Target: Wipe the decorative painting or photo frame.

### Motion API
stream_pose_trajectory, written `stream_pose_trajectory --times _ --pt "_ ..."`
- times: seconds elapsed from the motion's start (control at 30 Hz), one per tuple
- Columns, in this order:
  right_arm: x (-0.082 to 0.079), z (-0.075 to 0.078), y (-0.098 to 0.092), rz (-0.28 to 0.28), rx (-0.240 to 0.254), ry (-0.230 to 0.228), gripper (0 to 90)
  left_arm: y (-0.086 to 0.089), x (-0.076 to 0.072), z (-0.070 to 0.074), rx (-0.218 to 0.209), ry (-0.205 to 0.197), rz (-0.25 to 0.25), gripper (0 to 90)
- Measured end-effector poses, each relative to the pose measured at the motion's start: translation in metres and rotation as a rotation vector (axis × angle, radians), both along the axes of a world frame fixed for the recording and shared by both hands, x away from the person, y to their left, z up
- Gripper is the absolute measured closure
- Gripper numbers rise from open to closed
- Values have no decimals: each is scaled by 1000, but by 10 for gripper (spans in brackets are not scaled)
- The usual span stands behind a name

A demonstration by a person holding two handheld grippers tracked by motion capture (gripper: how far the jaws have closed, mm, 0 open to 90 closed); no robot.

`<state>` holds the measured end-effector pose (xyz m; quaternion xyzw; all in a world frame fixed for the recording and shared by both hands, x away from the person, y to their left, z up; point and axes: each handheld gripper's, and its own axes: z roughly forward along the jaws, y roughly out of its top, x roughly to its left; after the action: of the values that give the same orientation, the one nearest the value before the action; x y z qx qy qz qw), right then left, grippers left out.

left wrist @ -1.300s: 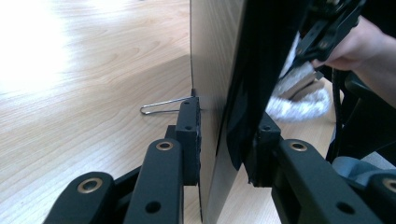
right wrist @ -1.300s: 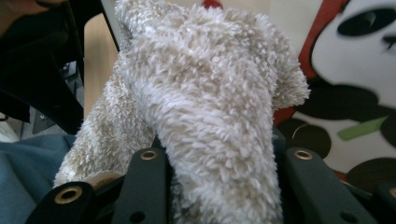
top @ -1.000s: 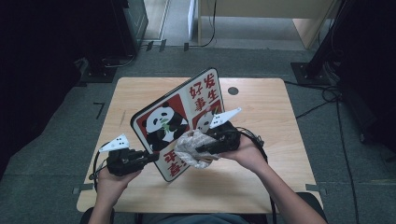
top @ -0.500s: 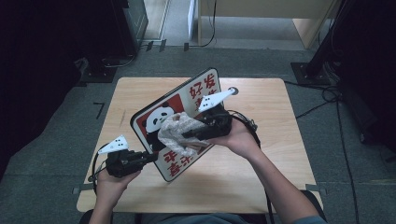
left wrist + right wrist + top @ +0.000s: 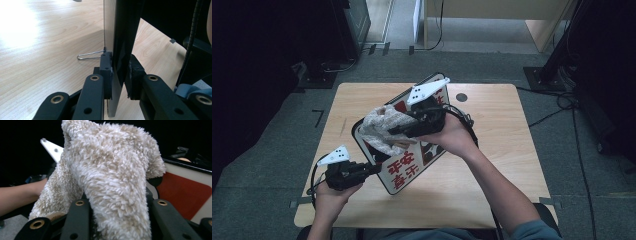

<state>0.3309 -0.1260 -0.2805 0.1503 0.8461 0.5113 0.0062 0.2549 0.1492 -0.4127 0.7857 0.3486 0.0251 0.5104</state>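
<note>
A picture board with a panda print and red characters stands tilted over the wooden table. My left gripper is shut on its lower left edge; in the left gripper view the jaws pinch the thin board between the pads. My right gripper is shut on a fluffy cream cloth, which lies against the upper left part of the board's face. In the right gripper view the cloth bulges between and over the jaws, with the board's red and white face behind it.
A small round hole marks the table's far side. A wire stand leg of the board rests on the tabletop. Dark equipment and cables lie on the floor to the right, beyond the table edge.
My right gripper has carried the cloth up and to the left across the board's face, from the middle to its upper left part. The left gripper kept its hold on the board.
</note>
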Motion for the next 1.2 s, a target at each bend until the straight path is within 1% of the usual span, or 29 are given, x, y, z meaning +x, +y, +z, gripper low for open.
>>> stream_pose_trajectory --times 0.1,0.33,0.47,0.6,0.93,1.2 --pt "1 -7 4 -3 -15 1 651 0 0 0 2 0 -4 785" --pt "1 -20 1 -4 -24 14 651 0 0 0 5 -1 -10 785" --pt "1 -25 -1 -3 -33 20 651 0 0 0 3 -2 -9 785" --pt "0 -30 -2 1 -35 13 651 0 0 0 3 -2 -10 785" --pt "0 -42 -5 6 -37 37 650 0 1 0 0 -1 -10 784" --pt "-2 -52 -7 4 -58 55 650 1 1 0 1 -2 -13 784"
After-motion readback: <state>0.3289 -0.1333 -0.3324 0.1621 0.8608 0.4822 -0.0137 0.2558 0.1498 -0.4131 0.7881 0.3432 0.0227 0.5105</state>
